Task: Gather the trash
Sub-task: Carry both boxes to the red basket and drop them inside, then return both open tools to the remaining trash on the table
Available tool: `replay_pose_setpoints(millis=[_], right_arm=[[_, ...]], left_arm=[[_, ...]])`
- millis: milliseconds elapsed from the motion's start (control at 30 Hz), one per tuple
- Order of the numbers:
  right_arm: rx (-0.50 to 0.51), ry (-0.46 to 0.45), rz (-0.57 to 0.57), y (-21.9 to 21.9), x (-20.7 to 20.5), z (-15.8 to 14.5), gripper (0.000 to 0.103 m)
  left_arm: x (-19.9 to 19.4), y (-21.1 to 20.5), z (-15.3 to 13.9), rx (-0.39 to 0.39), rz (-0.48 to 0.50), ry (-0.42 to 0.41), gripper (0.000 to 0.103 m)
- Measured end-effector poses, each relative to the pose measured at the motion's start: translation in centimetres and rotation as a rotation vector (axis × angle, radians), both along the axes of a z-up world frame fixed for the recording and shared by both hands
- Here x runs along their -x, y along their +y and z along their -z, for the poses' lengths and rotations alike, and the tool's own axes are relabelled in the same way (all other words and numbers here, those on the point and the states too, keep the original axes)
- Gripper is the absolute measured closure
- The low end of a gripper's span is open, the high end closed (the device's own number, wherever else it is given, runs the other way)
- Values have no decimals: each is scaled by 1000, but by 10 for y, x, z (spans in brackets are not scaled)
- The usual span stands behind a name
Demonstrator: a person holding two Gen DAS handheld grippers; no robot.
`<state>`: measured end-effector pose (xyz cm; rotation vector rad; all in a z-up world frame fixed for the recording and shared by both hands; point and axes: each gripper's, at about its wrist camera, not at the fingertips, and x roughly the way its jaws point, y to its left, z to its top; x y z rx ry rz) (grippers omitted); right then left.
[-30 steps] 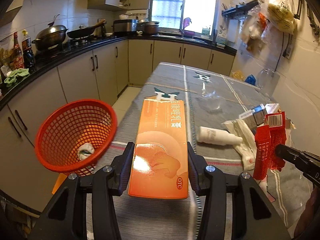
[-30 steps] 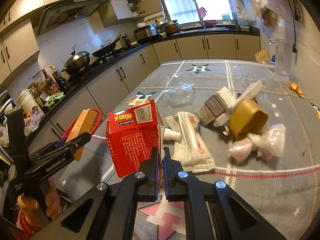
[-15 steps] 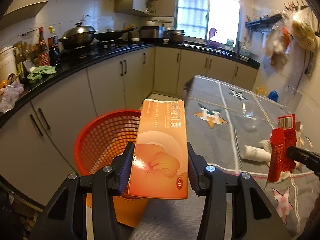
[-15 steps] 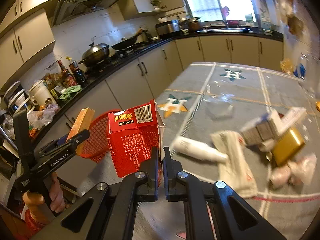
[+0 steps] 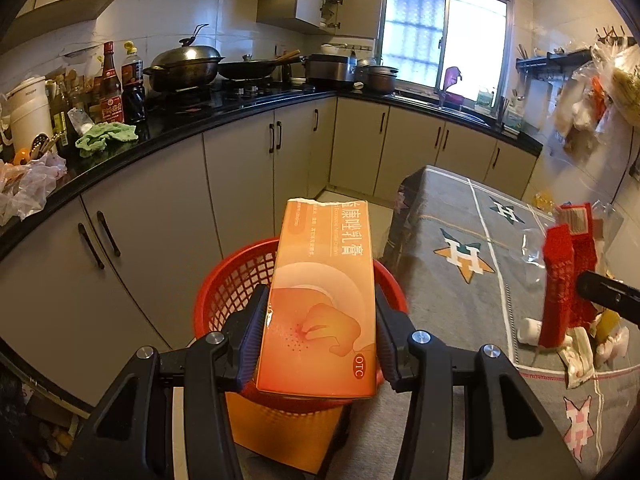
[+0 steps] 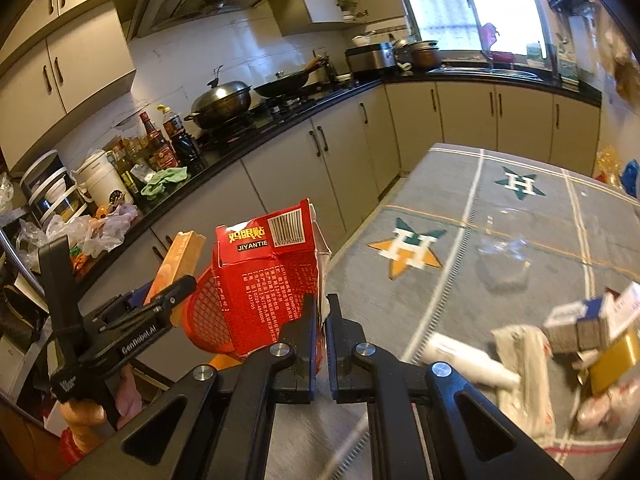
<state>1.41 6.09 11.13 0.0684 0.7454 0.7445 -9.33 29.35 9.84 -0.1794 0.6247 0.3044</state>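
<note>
Left gripper (image 5: 320,336) clamps a long orange cardboard medicine box (image 5: 320,304) by its long sides, near end between the pads, far end sticking out over the red plastic mesh basket (image 5: 232,292), prob so it drops straight in once let go. Right gripper (image 6: 323,320) has fingers pinched nearly together on a thin edge of a crushed red cardboard carton w/ barcode (image 6: 268,276), carton standing up above the jaws; flattened wall is what makes that narrow pinch possible. In right wrist view the carton sits in front of the basket, just right of the orange box, so both loads look lined up for the same drop; whether the carton is over the rim yet, can't tell. Basket sits off the table's left edge on something orange, only partly seen. Rest of trash waits on the grey star-pattern tablecloth (image 6: 460,216) to the right: white plastic tube (image 6: 468,360), crumpled white wrapper (image 6: 524,364), blue-white small carton (image 6: 580,320), flat yellow packet (image 6: 616,356), clear plastic scrap (image 6: 500,256) farther out. Nothing blocks the basket mouth, only risk imo is the two boxes bumping. Far: black countertop (image 5: 248,100) w/ steel wok (image 5: 188,66), sauce bottles (image 5: 120,88), green rag (image 5: 106,136), window behind.
</note>
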Motion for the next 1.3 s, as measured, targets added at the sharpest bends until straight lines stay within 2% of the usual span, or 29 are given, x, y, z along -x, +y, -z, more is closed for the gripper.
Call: replay_pose_setpoints(millis=[433, 700, 900, 967, 1033, 1100, 1300], right_arm=[[90, 53, -74, 89, -33, 27, 98], [134, 77, -84, 120, -48, 44, 98], [163, 103, -95, 132, -52, 58, 95], [163, 112, -97, 133, -53, 60, 90], [158, 119, -94, 131, -53, 61, 78], [150, 114, -85, 126, -53, 59, 74], [127, 110, -64, 108, -46, 53, 74]], left_arm=[[-21, 39, 38, 36, -34, 84, 56], [-32, 52, 52, 53, -42, 105, 56], [-33, 56, 57, 69, -46, 112, 56], [-31, 57, 57, 70, -45, 110, 56], [-30, 57, 57, 72, -48, 109, 56], [-29, 57, 56, 80, -48, 107, 56], [-24, 47, 50, 85, -35, 98, 52]])
